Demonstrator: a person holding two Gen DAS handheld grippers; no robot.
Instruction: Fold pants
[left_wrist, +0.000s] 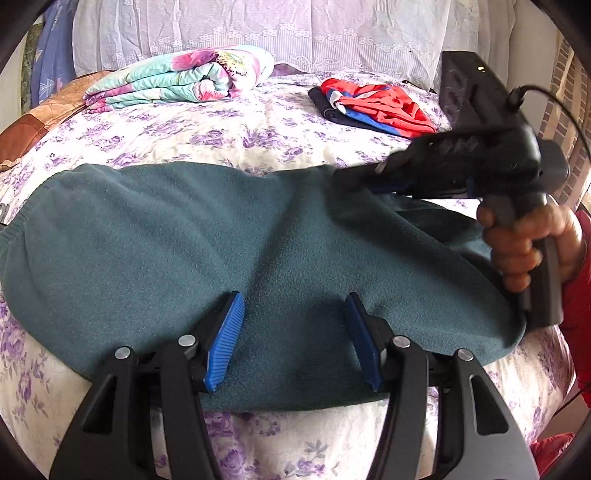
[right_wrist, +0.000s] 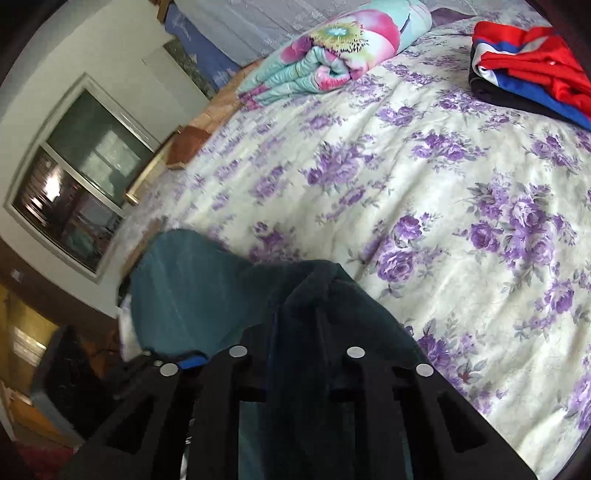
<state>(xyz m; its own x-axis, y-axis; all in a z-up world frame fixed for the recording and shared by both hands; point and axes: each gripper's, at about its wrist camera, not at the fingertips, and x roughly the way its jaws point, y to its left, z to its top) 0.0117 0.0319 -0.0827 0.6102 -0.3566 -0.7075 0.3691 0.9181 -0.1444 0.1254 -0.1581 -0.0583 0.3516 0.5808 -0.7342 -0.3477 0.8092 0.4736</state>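
Teal fleece pants (left_wrist: 207, 251) lie spread across the floral bed sheet (left_wrist: 236, 136). My left gripper (left_wrist: 295, 332) is open, its blue pads resting on the pants' near edge with nothing between them. My right gripper (left_wrist: 354, 175), seen from the left wrist view, is shut on the pants' far right edge and lifts it a little. In the right wrist view the pants (right_wrist: 199, 291) drape over the right gripper (right_wrist: 299, 332) and hide its fingertips.
A folded flowered quilt (left_wrist: 184, 79) lies at the back left of the bed. A red, blue and black garment pile (left_wrist: 373, 103) lies at the back right. A lace curtain (left_wrist: 295, 29) hangs behind. A window (right_wrist: 77, 177) shows on the wall left of the bed.
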